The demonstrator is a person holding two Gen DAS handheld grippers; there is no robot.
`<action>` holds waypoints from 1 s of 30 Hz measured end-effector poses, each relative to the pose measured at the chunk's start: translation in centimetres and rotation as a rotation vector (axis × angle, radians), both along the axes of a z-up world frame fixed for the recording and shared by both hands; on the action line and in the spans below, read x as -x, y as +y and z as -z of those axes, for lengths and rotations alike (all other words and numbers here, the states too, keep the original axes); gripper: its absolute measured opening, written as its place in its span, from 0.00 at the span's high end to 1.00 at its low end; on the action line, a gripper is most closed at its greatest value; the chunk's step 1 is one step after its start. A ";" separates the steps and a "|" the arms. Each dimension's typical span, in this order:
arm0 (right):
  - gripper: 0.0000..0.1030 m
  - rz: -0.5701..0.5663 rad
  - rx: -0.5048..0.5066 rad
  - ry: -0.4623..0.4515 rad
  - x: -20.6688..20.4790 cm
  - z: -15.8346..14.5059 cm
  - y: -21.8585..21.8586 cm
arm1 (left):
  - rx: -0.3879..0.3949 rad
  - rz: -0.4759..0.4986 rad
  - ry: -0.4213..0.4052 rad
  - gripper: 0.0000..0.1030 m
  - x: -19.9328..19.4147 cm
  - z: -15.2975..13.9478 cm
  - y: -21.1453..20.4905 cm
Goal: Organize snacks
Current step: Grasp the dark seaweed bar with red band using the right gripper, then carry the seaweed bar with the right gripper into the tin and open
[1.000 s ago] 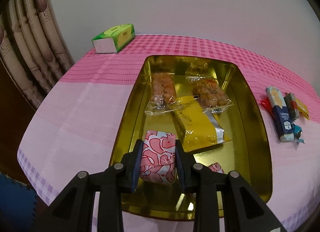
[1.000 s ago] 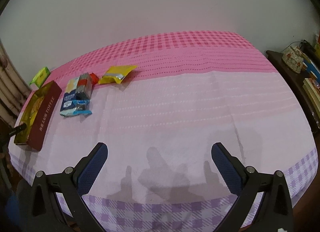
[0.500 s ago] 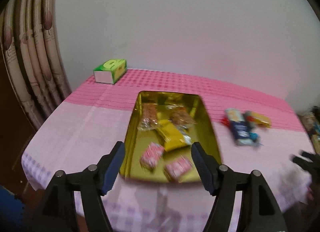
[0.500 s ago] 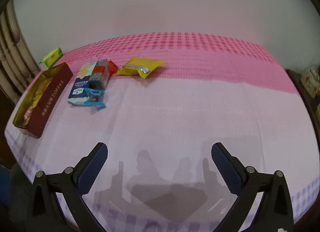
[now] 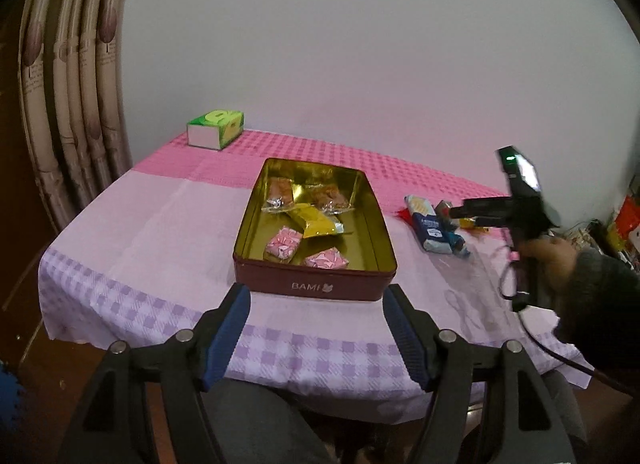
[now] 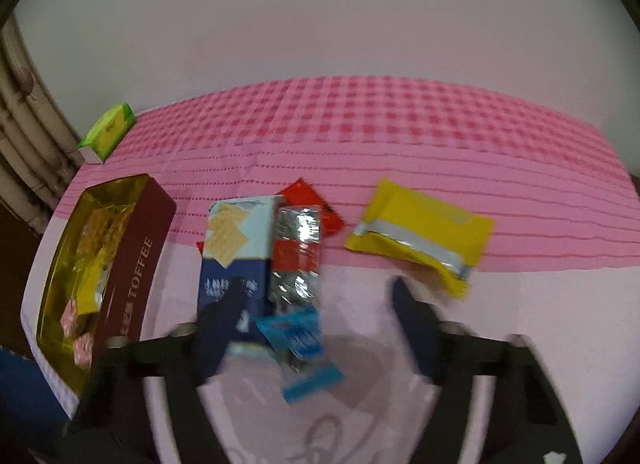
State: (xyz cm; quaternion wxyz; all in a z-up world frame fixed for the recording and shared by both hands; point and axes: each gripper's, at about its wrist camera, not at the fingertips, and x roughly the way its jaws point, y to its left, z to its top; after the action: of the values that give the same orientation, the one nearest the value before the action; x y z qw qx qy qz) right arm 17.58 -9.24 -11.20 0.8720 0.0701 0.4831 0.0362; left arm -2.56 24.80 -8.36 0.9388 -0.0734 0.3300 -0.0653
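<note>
A maroon tin [image 5: 316, 288] with a gold inside holds two pink candies [image 5: 284, 244], a yellow packet and two clear snack bags. My left gripper [image 5: 316, 328] is open and empty, pulled back off the table's front edge. My right gripper [image 6: 320, 316] is open and empty, hovering over the loose snacks: a blue cracker pack [image 6: 236, 240], a silver-red bar [image 6: 298, 252], a small blue wrapper [image 6: 304, 340], a red packet [image 6: 316, 199] and a yellow packet [image 6: 420, 236]. The right gripper [image 5: 472, 213] also shows in the left wrist view, above those snacks.
A green tissue box [image 5: 216, 128] stands at the table's far left corner. Curtains [image 5: 72, 103] hang to the left. The table has a pink and lilac checked cloth [image 5: 160, 223]. The tin [image 6: 132, 264] lies left of the loose snacks.
My left gripper let go of the pink candy in the tin, opened and pulled back off the table. My right gripper moved left and forward to the loose snacks.
</note>
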 end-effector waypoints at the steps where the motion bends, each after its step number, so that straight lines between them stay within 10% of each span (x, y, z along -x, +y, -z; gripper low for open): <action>1: 0.45 -0.003 0.013 0.010 -0.6 0.5 0.5 | 0.004 0.004 0.005 0.32 -0.1 0.1 0.0; 6: 0.76 0.040 -0.045 0.051 -2.1 2.5 0.5 | 0.036 0.018 0.008 0.32 0.0 0.0 0.3; 30: 0.76 0.094 0.306 -0.274 7.3 -14.3 -1.1 | -0.030 -0.125 -0.043 0.32 1.2 -1.0 1.0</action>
State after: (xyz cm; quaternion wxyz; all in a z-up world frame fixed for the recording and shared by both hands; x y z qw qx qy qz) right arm 10.24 -10.29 3.13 0.9308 -0.0465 0.3559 -0.0692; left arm -3.77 25.84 -7.31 0.9489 -0.0784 0.3056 -0.0033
